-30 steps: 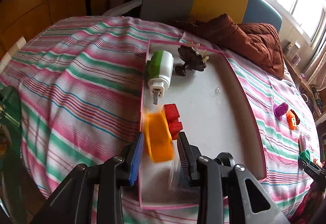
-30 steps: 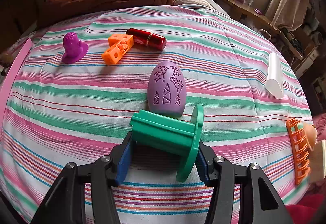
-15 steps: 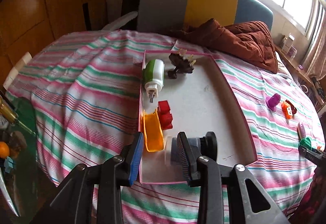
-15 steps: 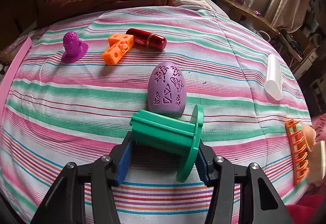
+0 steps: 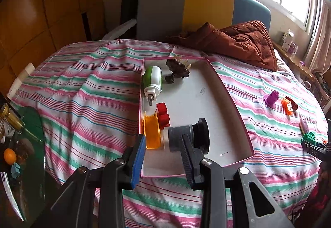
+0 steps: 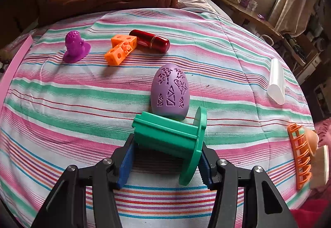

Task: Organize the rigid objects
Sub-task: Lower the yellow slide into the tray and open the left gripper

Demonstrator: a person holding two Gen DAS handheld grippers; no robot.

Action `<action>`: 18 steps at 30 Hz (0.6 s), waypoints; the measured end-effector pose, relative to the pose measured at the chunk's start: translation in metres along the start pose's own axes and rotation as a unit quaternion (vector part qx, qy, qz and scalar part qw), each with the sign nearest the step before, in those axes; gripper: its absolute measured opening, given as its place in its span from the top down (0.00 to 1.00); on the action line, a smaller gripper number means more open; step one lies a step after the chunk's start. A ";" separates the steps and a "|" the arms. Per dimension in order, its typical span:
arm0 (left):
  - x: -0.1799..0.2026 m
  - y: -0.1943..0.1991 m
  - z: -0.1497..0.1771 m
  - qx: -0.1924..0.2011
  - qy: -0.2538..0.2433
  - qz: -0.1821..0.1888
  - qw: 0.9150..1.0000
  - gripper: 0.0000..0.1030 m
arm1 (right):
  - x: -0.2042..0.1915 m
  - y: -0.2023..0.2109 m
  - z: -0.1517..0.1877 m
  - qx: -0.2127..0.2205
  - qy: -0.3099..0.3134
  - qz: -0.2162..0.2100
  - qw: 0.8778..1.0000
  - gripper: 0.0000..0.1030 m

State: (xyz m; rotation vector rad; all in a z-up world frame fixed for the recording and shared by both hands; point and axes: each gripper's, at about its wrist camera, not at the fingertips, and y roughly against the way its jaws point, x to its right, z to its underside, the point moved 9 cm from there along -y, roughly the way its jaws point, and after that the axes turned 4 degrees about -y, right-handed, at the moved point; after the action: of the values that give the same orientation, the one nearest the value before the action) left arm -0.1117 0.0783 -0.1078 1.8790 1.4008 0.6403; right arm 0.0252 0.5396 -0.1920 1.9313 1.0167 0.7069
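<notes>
The right gripper [image 6: 164, 162] is clamped on a green plastic spool with a round flange [image 6: 171, 136]: one pad presses the plain end, the other the flange, so it is gripped lengthwise and cannot roll out. It sits low over the striped pink-green bedspread [image 6: 62, 103], w/ a lilac cut-out egg shell [image 6: 170, 92] just beside it at 12 o'clock. I judge it is waiting for its turn to go to the box.

The left gripper [image 5: 163, 152] has its jaws apart and nothing between the pads; it hovers above the near end of the shallow pink-rimmed cardboard box lid [image 5: 235, 107].

In the lid, along the 9 o'clock wall: a green-white plug-in device [image 5: 152, 81], red blocks [image 5: 162, 114], an orange translucent scoop [image 5: 152, 134]. At 12 o'clock lies a dark brown comb-like piece [image 5: 176, 69]; at 6 o'clock a grey-black cylinder w/ cap [image 5: 189, 134]. The objects are approx. in a row, probably to leave the middle free.
</notes>
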 end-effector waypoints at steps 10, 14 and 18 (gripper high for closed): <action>-0.003 0.008 0.000 0.013 -0.004 0.004 1.000 0.67 | -0.005 0.004 0.004 0.000 -0.003 0.009 1.000 0.47; -0.006 0.007 0.002 0.013 -0.004 0.006 1.000 0.67 | -0.011 0.009 0.010 -0.009 -0.004 0.006 1.000 0.47; -0.011 0.006 0.005 0.011 0.002 0.008 1.000 0.67 | -0.031 0.020 0.019 -0.014 0.004 -0.015 1.000 0.47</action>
State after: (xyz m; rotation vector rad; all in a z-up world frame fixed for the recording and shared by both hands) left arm -0.1077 0.0652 -0.1056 1.9094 1.4021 0.6390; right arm 0.0313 0.4985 -0.1870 1.8867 1.0340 0.7095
